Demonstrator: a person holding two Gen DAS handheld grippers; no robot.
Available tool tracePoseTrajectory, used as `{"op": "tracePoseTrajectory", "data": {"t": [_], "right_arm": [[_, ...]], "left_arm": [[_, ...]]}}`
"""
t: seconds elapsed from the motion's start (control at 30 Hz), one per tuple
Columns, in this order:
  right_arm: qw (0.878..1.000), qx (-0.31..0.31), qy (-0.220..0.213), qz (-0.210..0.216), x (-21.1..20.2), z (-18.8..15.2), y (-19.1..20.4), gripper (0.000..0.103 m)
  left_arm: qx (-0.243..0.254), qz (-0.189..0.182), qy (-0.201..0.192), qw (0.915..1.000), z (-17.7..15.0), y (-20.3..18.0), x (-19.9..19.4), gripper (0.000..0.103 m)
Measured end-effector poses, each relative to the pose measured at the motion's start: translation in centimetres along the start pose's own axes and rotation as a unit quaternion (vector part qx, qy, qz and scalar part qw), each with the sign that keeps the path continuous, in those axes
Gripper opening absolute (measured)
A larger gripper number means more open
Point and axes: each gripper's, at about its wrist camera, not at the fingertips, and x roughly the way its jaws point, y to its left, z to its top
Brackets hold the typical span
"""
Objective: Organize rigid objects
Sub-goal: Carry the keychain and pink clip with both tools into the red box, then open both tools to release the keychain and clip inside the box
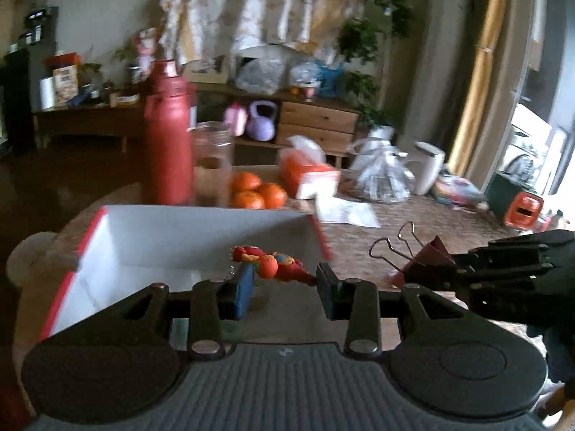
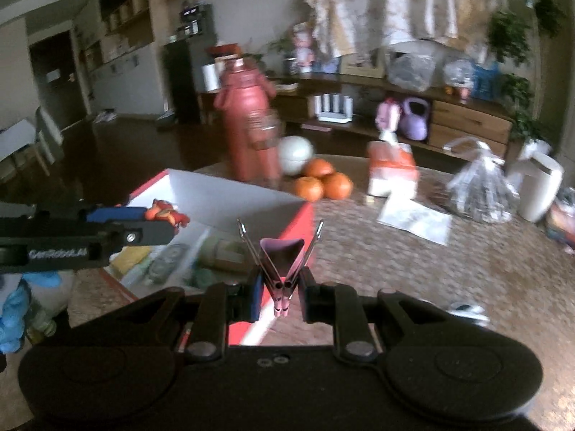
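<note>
A white box with red walls (image 1: 118,251) stands on the table, and several small items lie in it (image 2: 169,262). My left gripper (image 1: 284,283) hangs over the box, shut on a small red, orange and blue toy figure (image 1: 273,265). From the right wrist view the left gripper (image 2: 158,219) and the toy (image 2: 167,213) sit above the box's left side. My right gripper (image 2: 280,294) is shut on a pink binder clip (image 2: 282,262) with its wire handles up, just right of the box's corner. The right gripper (image 1: 456,269) and clip (image 1: 427,258) also show right of the box.
Behind the box stand a red thermos bottle (image 1: 167,136) and a glass jar (image 1: 212,165). Three oranges (image 1: 257,192), an orange tissue pack (image 1: 307,174), a paper sheet (image 1: 346,212), a clear plastic bag (image 1: 381,176) and a white jug (image 1: 427,168) sit further right.
</note>
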Motion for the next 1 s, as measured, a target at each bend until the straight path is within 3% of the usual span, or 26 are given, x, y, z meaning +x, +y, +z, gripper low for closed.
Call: {"op": "tracePoseTrajectory", "data": {"t": [0.4, 0.73, 1.0], "right_arm": [[0.997, -0.050, 0.052, 0.010, 7.7, 1.4, 5.7, 0.020], [0.994, -0.065, 0.091, -0.012, 12.1, 0.3, 6.9, 0.020], [0.994, -0.065, 0.092, -0.013, 11.4, -0.5, 7.3, 0.032]], "left_arm": [[-0.037, 0.067, 0.054, 0.9957, -1.5, 7.6, 3.9, 0.038], [-0.022, 0.068, 0.104, 0.9920, -3.1, 7.3, 7.2, 0.038], [-0.025, 0.068, 0.150, 0.9861, -4.5, 7.6, 8.8, 0.038]]}}
